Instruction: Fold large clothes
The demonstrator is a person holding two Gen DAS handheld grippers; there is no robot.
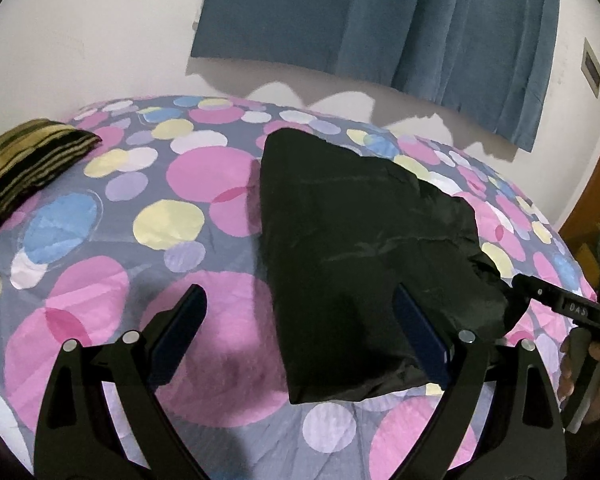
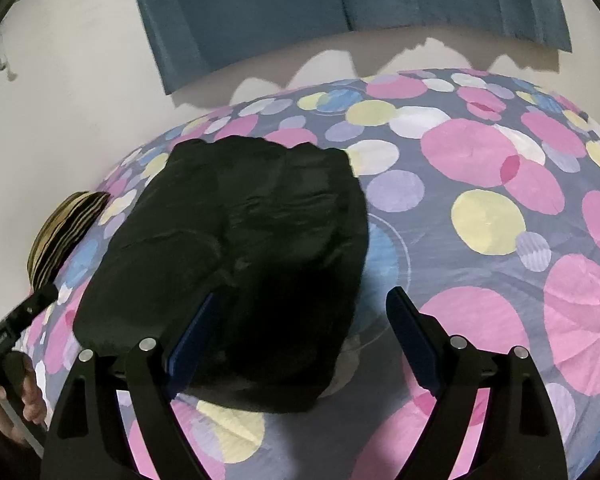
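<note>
A black garment (image 1: 364,248) lies folded into a thick bundle on the bed; it also shows in the right wrist view (image 2: 244,248). My left gripper (image 1: 300,300) is open and empty, above the garment's near left edge, with its right finger over the cloth. My right gripper (image 2: 304,304) is open and empty, above the garment's near right edge, with its left finger over the cloth. The right gripper also shows at the right edge of the left wrist view (image 1: 556,300). The left gripper shows at the left edge of the right wrist view (image 2: 20,320).
The bed has a spotted pink, yellow and blue cover (image 1: 112,248), also seen in the right wrist view (image 2: 500,208). A striped dark-and-gold pillow (image 1: 24,168) lies at the far left. A blue curtain (image 1: 380,12) hangs on the white wall behind the bed.
</note>
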